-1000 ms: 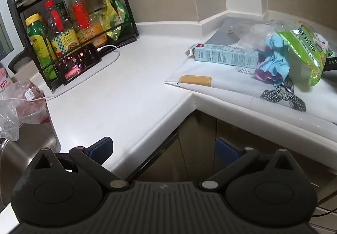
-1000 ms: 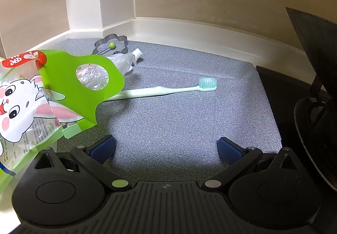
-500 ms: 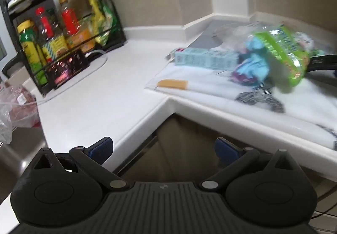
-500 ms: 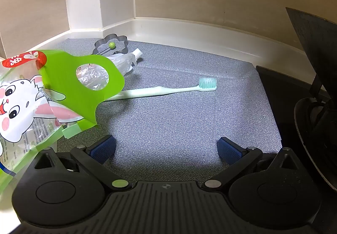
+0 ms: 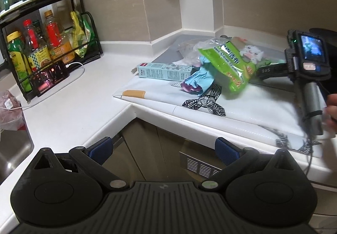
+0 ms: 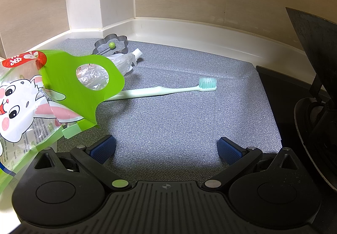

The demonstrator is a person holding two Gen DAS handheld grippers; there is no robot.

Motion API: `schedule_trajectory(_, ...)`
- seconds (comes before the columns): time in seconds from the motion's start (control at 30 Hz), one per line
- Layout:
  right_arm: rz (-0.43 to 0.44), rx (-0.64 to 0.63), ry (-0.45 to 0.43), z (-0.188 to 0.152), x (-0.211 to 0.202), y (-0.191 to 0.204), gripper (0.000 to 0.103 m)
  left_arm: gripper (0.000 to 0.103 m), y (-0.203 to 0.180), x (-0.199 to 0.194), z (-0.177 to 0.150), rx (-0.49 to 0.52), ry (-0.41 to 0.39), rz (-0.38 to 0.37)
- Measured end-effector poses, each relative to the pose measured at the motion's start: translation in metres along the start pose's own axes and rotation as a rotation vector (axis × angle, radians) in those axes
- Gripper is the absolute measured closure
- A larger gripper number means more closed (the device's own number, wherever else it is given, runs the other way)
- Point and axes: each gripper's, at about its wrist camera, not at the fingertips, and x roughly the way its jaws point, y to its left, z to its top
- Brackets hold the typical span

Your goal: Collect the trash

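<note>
Left hand-held gripper [image 5: 163, 147] has its jaws spread wide, nothing between them, hanging off the inner corner of the white table [image 5: 69, 107] over the cabinet fronts. Right hand-held gripper [image 6: 166, 149] is likewise spread and empty, low over the grey mat [image 6: 179, 120]. Trash is clustered at the table's corner: green snack bag [image 5: 229, 65], white rabbit cartoon and red label with Chinese characters on it, print too blurred to read; in the right wrist view the same bag [image 6: 52, 94] sits just left of the gripper. Beside it lie a pale blue carton [image 5: 165, 71] with a small red logo, text unreadable, a crumpled blue-purple wrapper [image 5: 198, 83] and clear plastic film [image 5: 189, 52]. On the mat: mint toothbrush [image 6: 164, 90], squeezed toothpaste tube [image 6: 124, 63], flower-shaped metal ring [image 6: 111, 46]. Black wire rack [image 5: 42, 44] against the wall holds sauce and oil bottles with red and yellow caps plus a green-yellow packet; top shelf carries teal cups. "DAS" is legible on the right gripper's body.
</note>
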Motion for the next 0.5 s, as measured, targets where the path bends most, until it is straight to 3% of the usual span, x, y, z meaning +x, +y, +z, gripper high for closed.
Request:
schedule_trajectory(0.2, 0.000, 0.000, 0.000, 0.000, 0.000, 0.000, 0.000, 0.000, -0.007, -0.008, 0.005, 0.019, -0.010, 0.009)
schedule_trajectory(0.5, 0.000, 0.000, 0.000, 0.000, 0.000, 0.000, 0.000, 0.000, -0.027, 0.011, 0.011, 0.072, 0.034, 0.003)
